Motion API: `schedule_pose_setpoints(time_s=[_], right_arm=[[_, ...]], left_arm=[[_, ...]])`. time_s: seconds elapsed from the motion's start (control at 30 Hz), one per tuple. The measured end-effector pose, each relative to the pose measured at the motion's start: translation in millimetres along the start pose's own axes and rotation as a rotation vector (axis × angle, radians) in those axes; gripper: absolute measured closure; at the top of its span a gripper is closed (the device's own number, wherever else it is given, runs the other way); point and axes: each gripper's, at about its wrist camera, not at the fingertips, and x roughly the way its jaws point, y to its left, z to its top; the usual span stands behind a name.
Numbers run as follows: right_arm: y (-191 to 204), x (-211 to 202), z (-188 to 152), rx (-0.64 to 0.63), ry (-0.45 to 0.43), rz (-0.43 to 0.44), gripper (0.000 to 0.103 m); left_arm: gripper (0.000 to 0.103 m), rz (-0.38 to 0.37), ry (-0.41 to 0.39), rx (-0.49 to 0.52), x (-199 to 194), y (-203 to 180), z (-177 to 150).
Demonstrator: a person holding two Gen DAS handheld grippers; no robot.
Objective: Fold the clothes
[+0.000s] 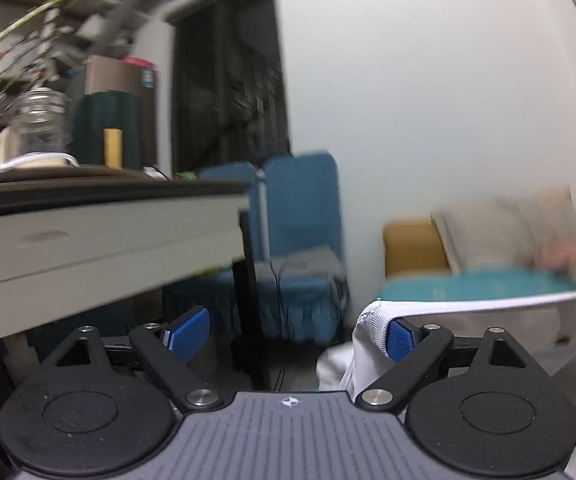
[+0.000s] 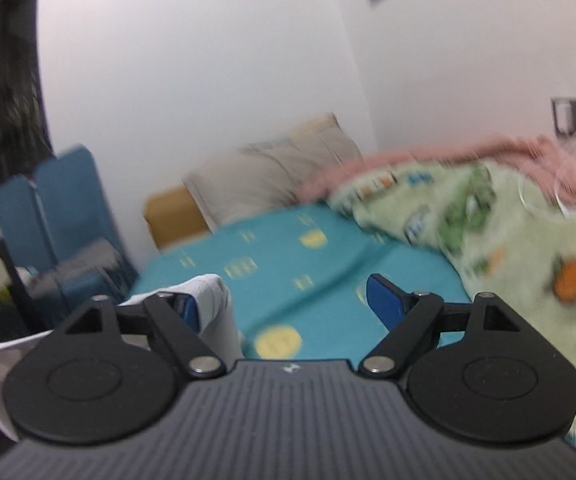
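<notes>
A white and light grey garment (image 1: pixel 484 312) hangs stretched between the two grippers above the teal bed. In the left wrist view my left gripper (image 1: pixel 294 334) is open wide, and the garment's ribbed hem (image 1: pixel 372 320) is draped over its right blue finger (image 1: pixel 400 340). In the right wrist view my right gripper (image 2: pixel 284 302) is open wide too, and the garment's other corner (image 2: pixel 216 300) is draped over its left blue finger (image 2: pixel 188 308). Neither pair of jaws is closed on the cloth.
A white desk (image 1: pixel 100 236) with a glass jar (image 1: pixel 40 120) stands to the left. Blue chairs (image 1: pixel 300 224) sit beside it. The bed has a teal sheet (image 2: pixel 288 256), a beige pillow (image 2: pixel 276 168), and a green and pink blanket (image 2: pixel 488 216) on the right.
</notes>
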Motion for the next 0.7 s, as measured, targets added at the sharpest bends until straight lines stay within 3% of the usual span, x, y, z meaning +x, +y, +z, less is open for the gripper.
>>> schedule_pose_setpoints(time_s=[0.27, 0.5, 0.7], right_arm=[[53, -86, 143, -0.136, -0.271, 0.087, 0.020], [75, -196, 263, -0.162, -0.450, 0.131, 0.020], [65, -283, 324, -0.143, -0.541, 0.152, 0.020]], left_arm=[[0.012, 0.018, -0.206, -0.188, -62, 37, 154], [0.013, -0.048, -0.389, -0.223, -148, 81, 295], [0.013, -0.121, -0.468, -0.216, -234, 111, 373]])
